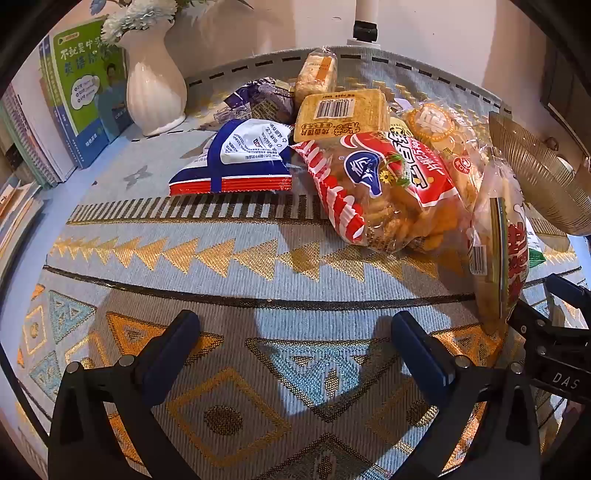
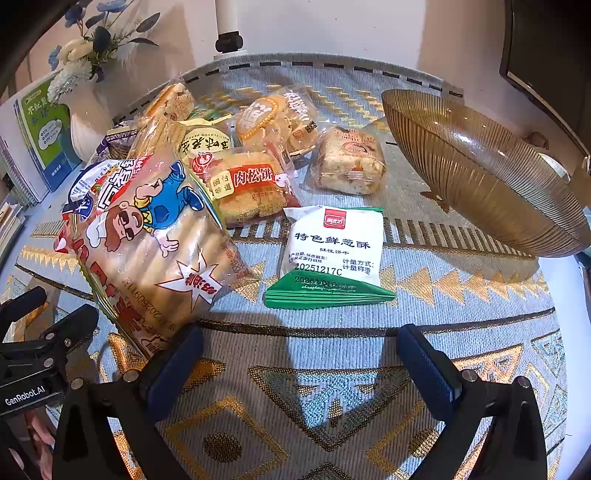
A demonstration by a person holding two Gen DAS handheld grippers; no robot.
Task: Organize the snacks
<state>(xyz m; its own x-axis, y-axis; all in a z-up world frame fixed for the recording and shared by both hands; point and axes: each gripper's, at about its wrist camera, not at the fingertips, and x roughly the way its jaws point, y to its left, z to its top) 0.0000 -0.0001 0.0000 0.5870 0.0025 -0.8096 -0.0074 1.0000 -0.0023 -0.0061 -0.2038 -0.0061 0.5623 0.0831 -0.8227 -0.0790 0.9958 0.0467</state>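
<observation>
Several snack packets lie in a pile on the patterned tablecloth (image 1: pixel 236 258). In the left wrist view I see a blue-and-white packet (image 1: pixel 240 158), a red-and-white bag of fried snacks (image 1: pixel 384 188) and a yellow barcode packet (image 1: pixel 341 114). My left gripper (image 1: pixel 295 339) is open and empty, short of the pile. In the right wrist view a large cartoon rice-cracker bag (image 2: pixel 151 236) leans by the left finger, a white-and-green packet (image 2: pixel 332 254) lies ahead, and a square cake packet (image 2: pixel 349 160) lies beyond. My right gripper (image 2: pixel 299 354) is open and empty. An amber ribbed glass bowl (image 2: pixel 480 166) stands at the right.
A white vase with flowers (image 1: pixel 155 88) and upright books (image 1: pixel 85 92) stand at the back left. A white lamp post (image 2: pixel 229 26) rises behind the table. A dark monitor (image 2: pixel 546 55) is at the far right. The table edge curves round the back.
</observation>
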